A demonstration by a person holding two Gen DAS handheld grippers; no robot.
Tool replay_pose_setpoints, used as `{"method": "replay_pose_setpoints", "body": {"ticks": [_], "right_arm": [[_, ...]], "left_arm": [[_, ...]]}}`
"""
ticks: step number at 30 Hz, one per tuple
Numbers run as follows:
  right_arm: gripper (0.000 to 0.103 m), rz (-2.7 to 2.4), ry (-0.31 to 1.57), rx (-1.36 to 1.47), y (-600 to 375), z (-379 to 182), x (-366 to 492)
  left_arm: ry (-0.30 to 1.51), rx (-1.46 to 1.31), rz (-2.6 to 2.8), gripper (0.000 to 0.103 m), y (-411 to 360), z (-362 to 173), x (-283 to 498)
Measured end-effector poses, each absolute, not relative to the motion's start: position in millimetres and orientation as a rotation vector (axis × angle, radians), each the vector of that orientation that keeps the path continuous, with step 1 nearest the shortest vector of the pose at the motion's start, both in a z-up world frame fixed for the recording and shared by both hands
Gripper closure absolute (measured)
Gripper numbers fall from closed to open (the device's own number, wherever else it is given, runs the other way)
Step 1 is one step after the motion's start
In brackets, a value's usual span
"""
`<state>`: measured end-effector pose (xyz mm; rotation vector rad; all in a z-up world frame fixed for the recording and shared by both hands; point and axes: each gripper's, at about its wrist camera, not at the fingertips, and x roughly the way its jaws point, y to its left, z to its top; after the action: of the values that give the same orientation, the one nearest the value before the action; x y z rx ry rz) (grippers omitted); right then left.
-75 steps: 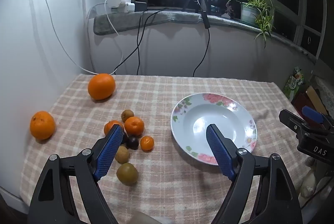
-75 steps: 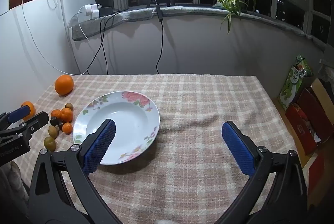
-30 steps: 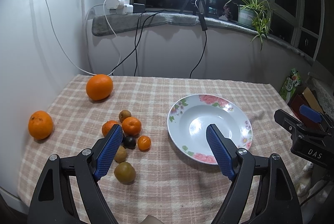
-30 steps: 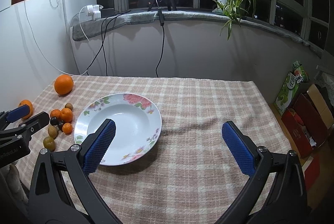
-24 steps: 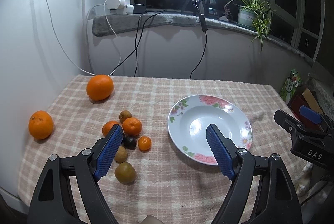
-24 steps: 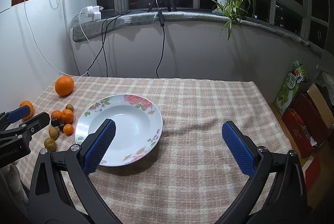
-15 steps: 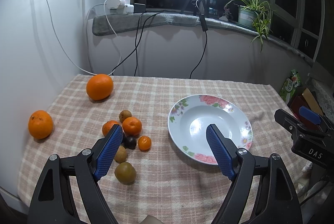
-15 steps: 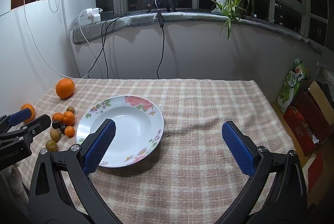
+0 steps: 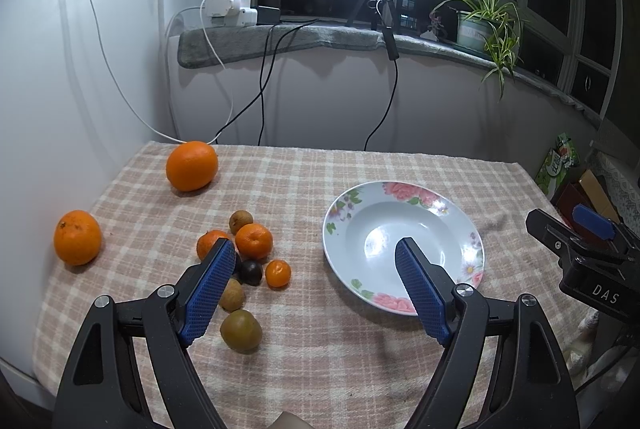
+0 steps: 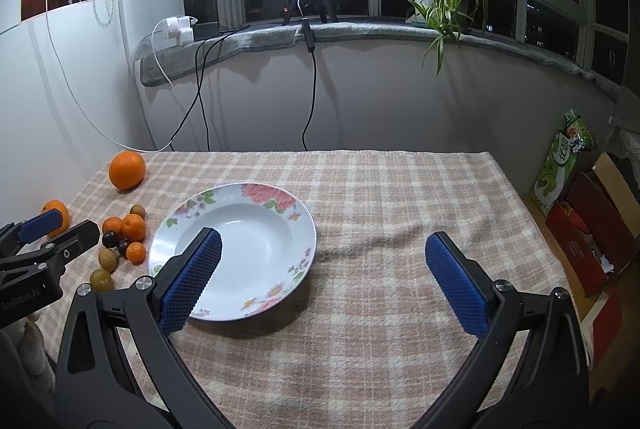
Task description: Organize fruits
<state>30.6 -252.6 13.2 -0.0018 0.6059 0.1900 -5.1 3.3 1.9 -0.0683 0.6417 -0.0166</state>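
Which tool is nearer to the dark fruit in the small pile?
Left. The left tool hangs just over the pile, its left finger beside the dark fruit. The right tool is beyond the plate.

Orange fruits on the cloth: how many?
5. Big orange far left, second orange at the left edge, three mandarins clustered left of the plate; the left tongs may hide more.

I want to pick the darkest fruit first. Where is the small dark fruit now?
In the left wrist view the small dark fruit lies in the cluster left of the plate, touching the smallest orange fruit on its right.
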Motion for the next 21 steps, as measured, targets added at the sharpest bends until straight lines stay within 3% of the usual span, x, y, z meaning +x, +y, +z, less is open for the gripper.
{"method": "replay_pose_setpoints", "body": {"ticks": [21], "right_arm": [[0.000,0.186,0.621,-0.019,-250.7,12.0,31.9]], "left_arm": [[0.647,-0.074,-0.013,0.021,5.9,-0.6,-5.6]]}}
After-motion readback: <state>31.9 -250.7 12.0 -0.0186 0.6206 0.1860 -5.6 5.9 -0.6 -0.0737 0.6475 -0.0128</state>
